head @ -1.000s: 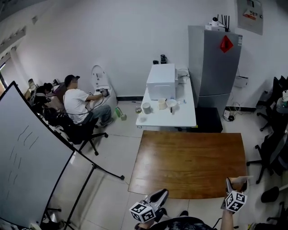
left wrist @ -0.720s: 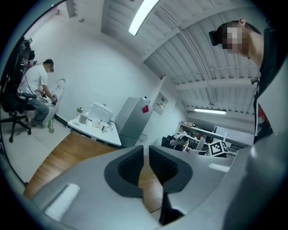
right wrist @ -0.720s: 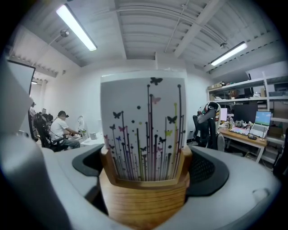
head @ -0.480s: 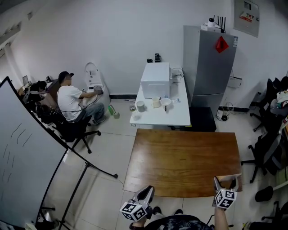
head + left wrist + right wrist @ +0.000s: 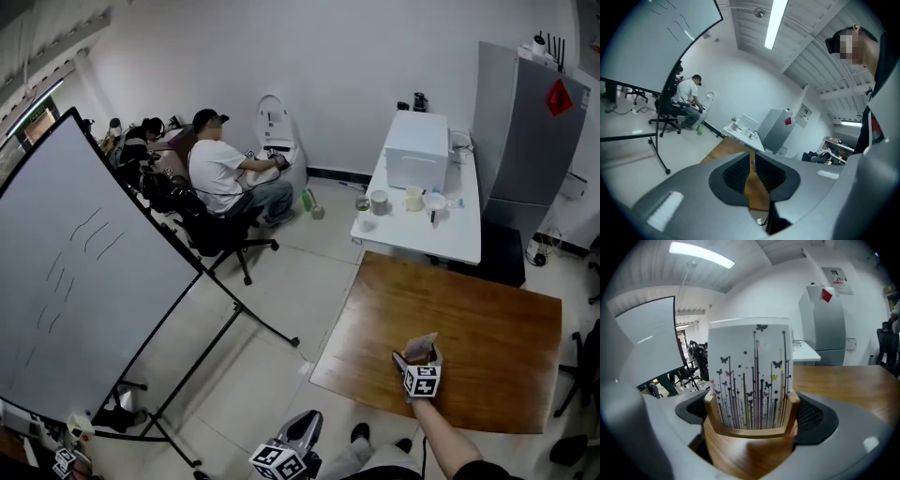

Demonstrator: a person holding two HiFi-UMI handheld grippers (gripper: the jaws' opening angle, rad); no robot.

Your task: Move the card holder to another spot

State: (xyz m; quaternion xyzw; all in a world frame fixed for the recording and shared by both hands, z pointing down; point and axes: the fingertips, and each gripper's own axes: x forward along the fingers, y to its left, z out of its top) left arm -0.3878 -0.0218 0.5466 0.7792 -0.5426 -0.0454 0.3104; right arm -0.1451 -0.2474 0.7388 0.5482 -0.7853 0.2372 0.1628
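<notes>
Right gripper (image 5: 750,416) is pinching the card holder (image 5: 749,453), one jaw pressed to each side of its rounded wooden base. White cards (image 5: 750,373), printed with thin coloured stems and small butterflies, stand upright in the holder's slot and fill much of the right gripper view. From the head view, the right gripper (image 5: 415,360) and the card holder (image 5: 425,346) are over the wooden table (image 5: 487,319), near its front edge and toward its left half; whether the holder's base touches the tabletop cannot be told. A bare forearm (image 5: 445,441) reaches in from the table's near side to this gripper.

Left gripper (image 5: 751,174) has its two dark pads (image 5: 733,174) drawn almost together, with only a thin sliver between them and nothing in it; the wooden table (image 5: 726,146) shows through that sliver. In the head view the left gripper (image 5: 302,433) is off the table's front left corner, above the floor.

Beyond the table's far edge stands a white table (image 5: 441,234) bearing a white box (image 5: 417,150) and a few cups (image 5: 380,202). To the far right of the table is a tall grey cabinet (image 5: 534,122). Well to the table's left is a large whiteboard (image 5: 75,262) on a stand, and behind that a person (image 5: 225,173) sits in an office chair.
</notes>
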